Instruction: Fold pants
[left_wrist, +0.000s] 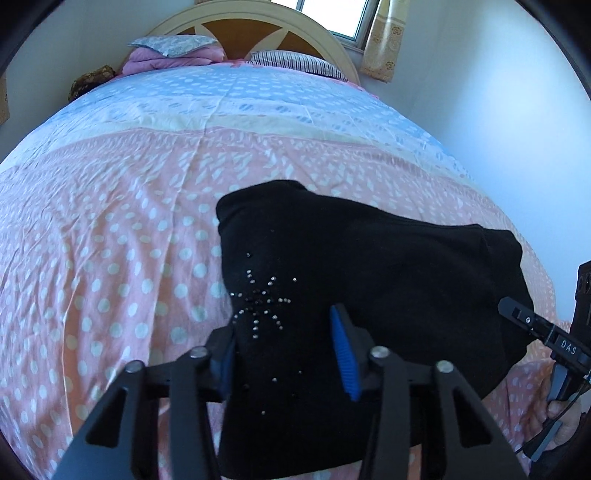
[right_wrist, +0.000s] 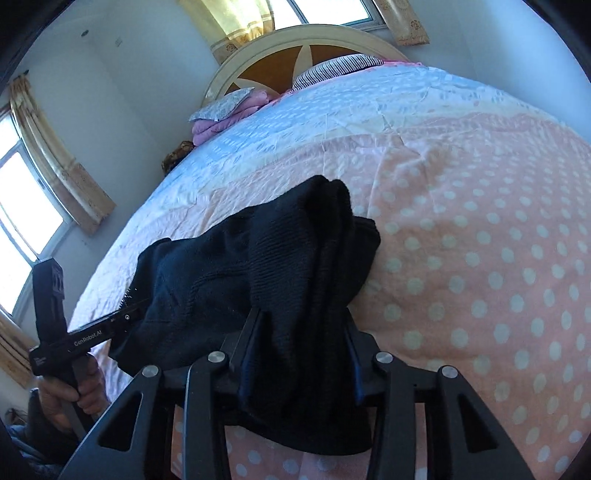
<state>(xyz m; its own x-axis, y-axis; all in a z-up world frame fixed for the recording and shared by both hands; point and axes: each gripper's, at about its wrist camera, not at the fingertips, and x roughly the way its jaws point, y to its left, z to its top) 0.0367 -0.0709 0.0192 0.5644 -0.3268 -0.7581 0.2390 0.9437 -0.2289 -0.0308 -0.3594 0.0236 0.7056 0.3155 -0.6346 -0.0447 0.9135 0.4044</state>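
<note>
I have the black pants (left_wrist: 369, 266) bunched on the pink, white-dotted part of the bedspread (left_wrist: 110, 240), close to the foot edge of the bed nearest me and well away from the headboard (left_wrist: 255, 37) and the striped pillow (left_wrist: 295, 61) at the far end. The bundle's long axis runs across the bed, roughly parallel to that near edge, from the end with the rhinestone starburst (left_wrist: 260, 302) on my left to the thicker, ribbed folds on my right. My left gripper (left_wrist: 288, 350) has its jaws drawn in to a narrow gap, and the starburst end of the fabric fills that gap; the blue ribbed pad (left_wrist: 345, 354) on one finger presses against the cloth, so I read it as clamped on the pants. My right gripper (right_wrist: 299, 354) is likewise narrowed onto a thick hanging fold of the same garment, with cloth draped between both fingers and spilling below them toward me. In the right wrist view the left tool's black body enters from the left edge, gripped by a hand (right_wrist: 74, 391), its tip buried in the fabric. The far half of the bedspread turns light blue, and a folded pink blanket (left_wrist: 166, 61) lies by the headboard under a small patterned cushion (left_wrist: 173, 44).
</note>
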